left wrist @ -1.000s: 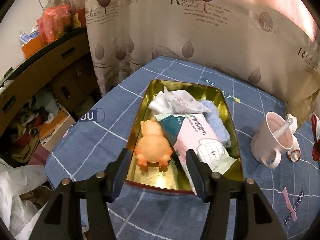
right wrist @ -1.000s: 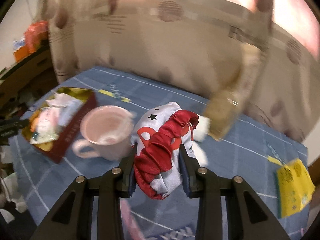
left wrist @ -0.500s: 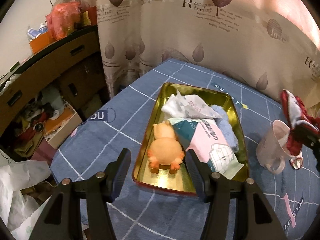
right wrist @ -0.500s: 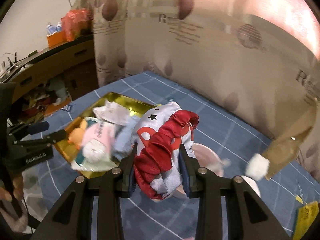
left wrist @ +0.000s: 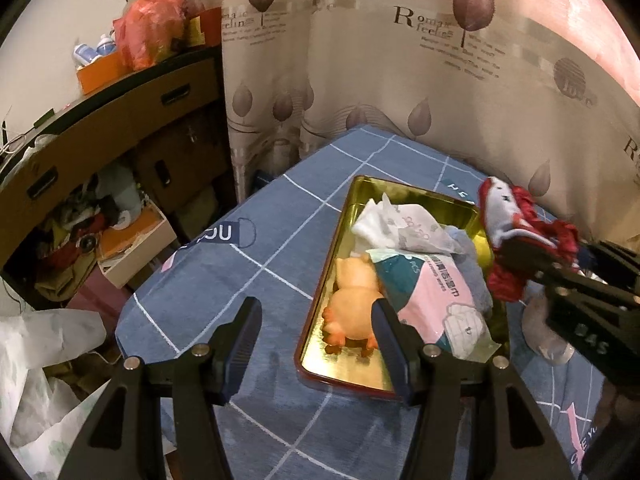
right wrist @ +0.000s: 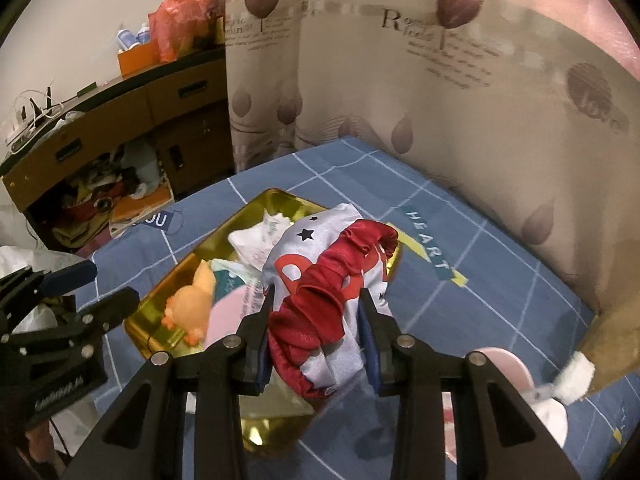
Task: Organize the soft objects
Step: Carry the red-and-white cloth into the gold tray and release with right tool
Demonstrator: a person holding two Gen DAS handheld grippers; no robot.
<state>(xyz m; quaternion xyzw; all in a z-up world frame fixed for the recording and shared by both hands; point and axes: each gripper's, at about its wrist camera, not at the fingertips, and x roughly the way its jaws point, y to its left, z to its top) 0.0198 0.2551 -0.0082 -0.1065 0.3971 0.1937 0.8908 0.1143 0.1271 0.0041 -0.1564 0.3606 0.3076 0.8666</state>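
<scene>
Black hand-held gripper (left wrist: 316, 332) frames, silver screws, dark blue finger pads (right wrist: 374, 354)

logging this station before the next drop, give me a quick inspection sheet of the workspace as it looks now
surface: blue checked tablecloth with printed words, no spill seen
job's things: gold tray holds an orange plush toy, a tissue pack, a white wrapper and a blue cloth; red and white fabric bundle is held above the tray
clutter: pink mug on the table beside the tray
grippers: left gripper open, empty, in front of the tray; right gripper shut on the fabric bundle
cables: wires on top of the cabinet
surroundings: leaf-print curtain, cluttered brown cabinet, white plastic bags on the floor
</scene>
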